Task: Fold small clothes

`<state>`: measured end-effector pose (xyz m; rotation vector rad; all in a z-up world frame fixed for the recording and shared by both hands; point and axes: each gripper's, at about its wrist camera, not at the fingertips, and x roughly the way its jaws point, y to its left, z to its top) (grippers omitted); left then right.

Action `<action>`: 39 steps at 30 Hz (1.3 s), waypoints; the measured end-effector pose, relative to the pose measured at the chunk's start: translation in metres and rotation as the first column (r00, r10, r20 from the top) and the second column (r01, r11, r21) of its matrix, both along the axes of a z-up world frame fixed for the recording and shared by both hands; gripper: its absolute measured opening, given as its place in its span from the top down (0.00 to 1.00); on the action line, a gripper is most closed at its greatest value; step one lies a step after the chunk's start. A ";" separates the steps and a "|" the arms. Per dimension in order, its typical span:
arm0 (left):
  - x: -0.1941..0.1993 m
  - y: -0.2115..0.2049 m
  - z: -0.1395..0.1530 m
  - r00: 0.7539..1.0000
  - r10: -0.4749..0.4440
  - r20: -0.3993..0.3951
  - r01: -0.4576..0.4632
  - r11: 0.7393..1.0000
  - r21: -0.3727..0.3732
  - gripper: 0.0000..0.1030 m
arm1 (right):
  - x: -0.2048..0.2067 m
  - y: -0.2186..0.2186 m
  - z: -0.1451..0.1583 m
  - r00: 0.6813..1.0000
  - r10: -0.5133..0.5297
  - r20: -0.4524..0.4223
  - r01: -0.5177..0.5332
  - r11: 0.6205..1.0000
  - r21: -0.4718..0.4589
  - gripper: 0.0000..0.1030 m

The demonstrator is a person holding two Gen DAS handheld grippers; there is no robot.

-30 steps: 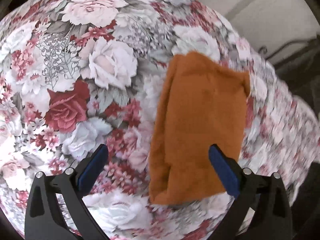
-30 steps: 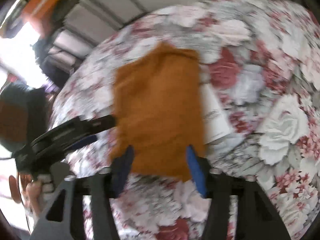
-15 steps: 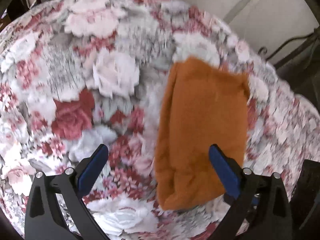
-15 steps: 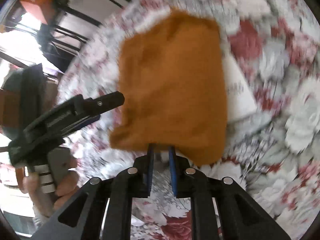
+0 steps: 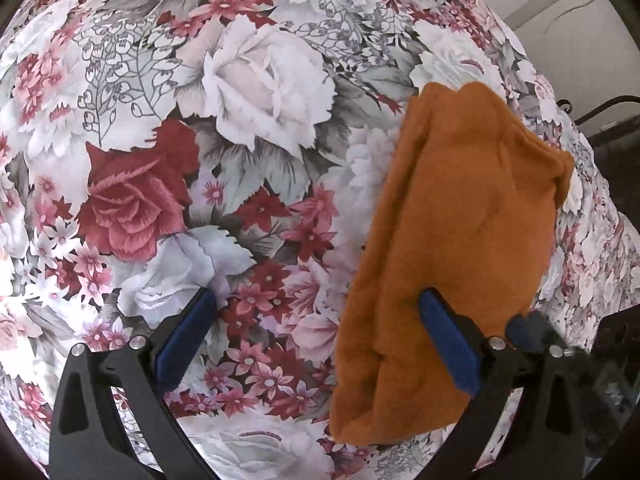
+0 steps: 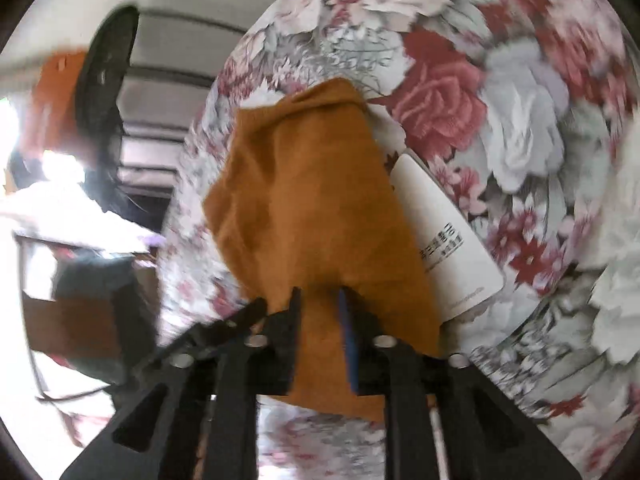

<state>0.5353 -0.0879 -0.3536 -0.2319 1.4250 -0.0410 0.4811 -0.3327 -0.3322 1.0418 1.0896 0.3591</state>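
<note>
A small folded orange-brown garment [image 5: 460, 248] lies on the floral tablecloth [image 5: 240, 120], at the right of the left wrist view. My left gripper [image 5: 316, 332] is open and empty, its right finger over the garment's near edge. In the right wrist view my right gripper [image 6: 320, 308] is shut on the near edge of the garment [image 6: 312, 200] and lifts it, so the cloth hangs bunched from the jaws. A white card tag [image 6: 444, 236] sticks out from under the garment on its right.
The table's edge runs close behind the garment [image 5: 580, 200]. A dark metal chair frame [image 5: 600, 108] stands beyond it. In the right wrist view a black fan [image 6: 104, 92] and room clutter lie left of the table.
My right gripper closed on the garment's near edge and lifted it, bunching the cloth. My left gripper stayed open and drew nearer to the table.
</note>
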 end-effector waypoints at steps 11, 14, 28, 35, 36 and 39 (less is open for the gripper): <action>-0.017 0.009 -0.016 1.000 0.002 -0.011 -0.003 0.997 -0.076 0.05 | -0.013 -0.016 0.033 0.999 -0.027 -0.042 0.024 0.997 -0.075 0.03; -0.020 0.018 0.003 1.000 0.008 0.030 0.000 0.970 -0.244 0.05 | -0.013 -0.017 0.034 0.999 0.008 -0.047 -0.018 0.976 -0.218 0.03; -0.033 -0.015 -0.030 0.981 -0.186 -0.055 0.178 0.975 -0.130 0.04 | -0.006 -0.003 -0.037 0.993 0.069 -0.100 -0.071 0.997 -0.016 0.03; -0.031 -0.009 -0.028 0.985 -0.167 -0.042 0.159 0.977 -0.142 0.04 | -0.011 0.000 -0.038 0.996 0.075 -0.052 -0.076 0.997 -0.024 0.03; -0.031 -0.009 -0.027 0.985 -0.170 -0.043 0.162 0.976 -0.143 0.04 | -0.010 0.001 -0.038 0.996 0.065 -0.059 -0.066 0.998 -0.019 0.03; -0.030 -0.004 -0.019 0.988 -0.153 -0.024 0.140 0.946 -0.291 0.04 | -0.008 -0.011 -0.043 0.995 0.050 -0.089 -0.045 0.997 0.057 0.03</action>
